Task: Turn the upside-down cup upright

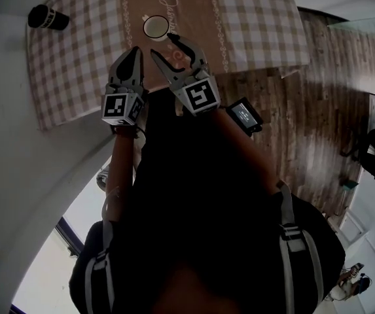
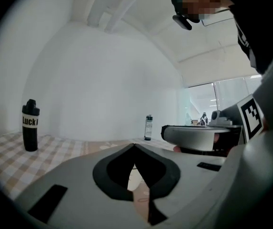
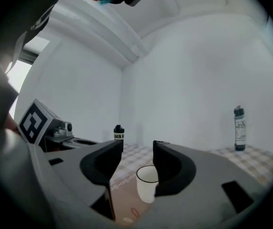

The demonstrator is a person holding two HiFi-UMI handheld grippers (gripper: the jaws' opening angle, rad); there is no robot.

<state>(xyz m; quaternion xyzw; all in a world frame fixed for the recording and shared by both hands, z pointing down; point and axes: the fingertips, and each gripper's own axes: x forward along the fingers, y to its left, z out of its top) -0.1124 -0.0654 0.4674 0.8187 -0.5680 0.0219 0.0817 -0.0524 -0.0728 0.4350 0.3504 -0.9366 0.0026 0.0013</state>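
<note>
Tablecloth (image 1: 76,64), checked, covers the table ahead; both forearms reach out from the dark-clad body, side by side and close together over its near edge, pointing roughly level; left gripper (image 1: 133,52) has its jaws pressed together on nothing; right gripper (image 1: 163,46) stands part-way open, also empty; cup (image 1: 155,26) sits mouth-up on the cloth just beyond its tips; black bottle (image 1: 48,18) stands well apart at the left.
</note>
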